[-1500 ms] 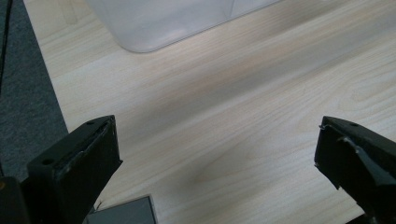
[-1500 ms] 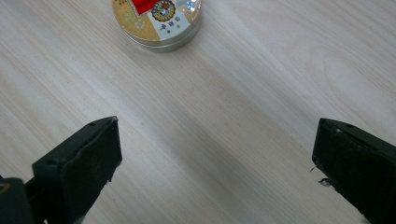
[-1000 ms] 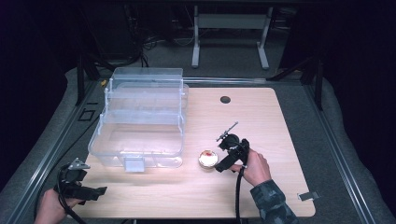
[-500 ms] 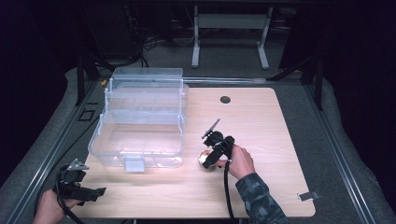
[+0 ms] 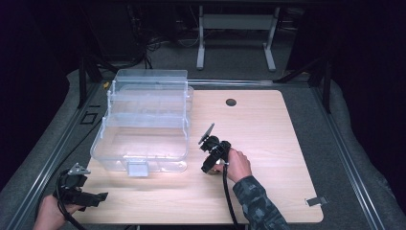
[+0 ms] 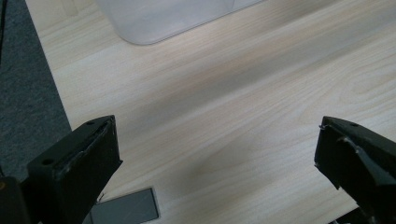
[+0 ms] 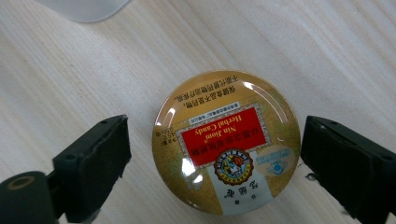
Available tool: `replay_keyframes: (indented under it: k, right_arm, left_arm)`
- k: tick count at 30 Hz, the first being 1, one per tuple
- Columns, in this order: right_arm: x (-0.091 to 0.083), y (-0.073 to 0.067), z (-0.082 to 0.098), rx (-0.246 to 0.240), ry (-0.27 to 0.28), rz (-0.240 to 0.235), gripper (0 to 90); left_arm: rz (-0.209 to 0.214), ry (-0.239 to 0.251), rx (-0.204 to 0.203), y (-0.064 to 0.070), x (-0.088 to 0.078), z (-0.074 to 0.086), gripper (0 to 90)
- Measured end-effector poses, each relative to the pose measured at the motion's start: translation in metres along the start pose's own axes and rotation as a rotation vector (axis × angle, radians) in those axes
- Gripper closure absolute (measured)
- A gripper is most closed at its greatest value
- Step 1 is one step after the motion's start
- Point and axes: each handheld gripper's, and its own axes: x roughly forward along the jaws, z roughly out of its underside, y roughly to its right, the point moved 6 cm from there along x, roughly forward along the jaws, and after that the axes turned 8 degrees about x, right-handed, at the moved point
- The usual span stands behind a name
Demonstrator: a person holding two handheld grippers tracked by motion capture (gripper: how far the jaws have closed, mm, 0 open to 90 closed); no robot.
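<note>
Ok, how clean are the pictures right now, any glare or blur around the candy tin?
Right gripper view: the candy tin is sharp, its label readable, with small white glare spots on the glossy lid; the right claw frames it in focus. Left gripper view: soft shadow bands cross the table, and the clear box looks hazy. High view: the tabletop is lit, the surroundings dark.

Count of things on the desk

One wooden desk (image 5: 268, 129) carries one clear plastic organiser box (image 5: 141, 122) and one round gold candy tin (image 7: 227, 141) with a red label. Two claws are in use: the left claw (image 5: 98, 197) and the right claw (image 5: 209, 165). One dark grommet hole (image 5: 231, 102) marks the desk's far side.
</note>
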Motion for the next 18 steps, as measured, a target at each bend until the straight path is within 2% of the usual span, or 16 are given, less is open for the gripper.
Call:
replay_keyframes:
  k: [3,4,6,18]
  right_arm:
    - [0.0059,-0.0002,0.0014,-0.006,-0.013,0.02,10.8]
    - [0.008,0.0011,0.002,-0.011,-0.011,0.035,16.0]
    - [0.0076,0.0023,0.0021,-0.001,-0.004,0.049,19.0]
    - [0.003,0.0034,0.0051,0.004,-0.013,0.025,19.9]
  left_arm:
    - [0.002,-0.001,0.002,0.0004,0.0005,-0.0006,0.0]
    - [0.003,0.0,0.002,0.0006,0.0009,-0.001,0.0]
    - [0.002,-0.002,0.004,0.0013,0.0017,-0.0022,0.0]
    - [0.004,-0.004,0.006,0.001,0.0011,-0.003,0.0]
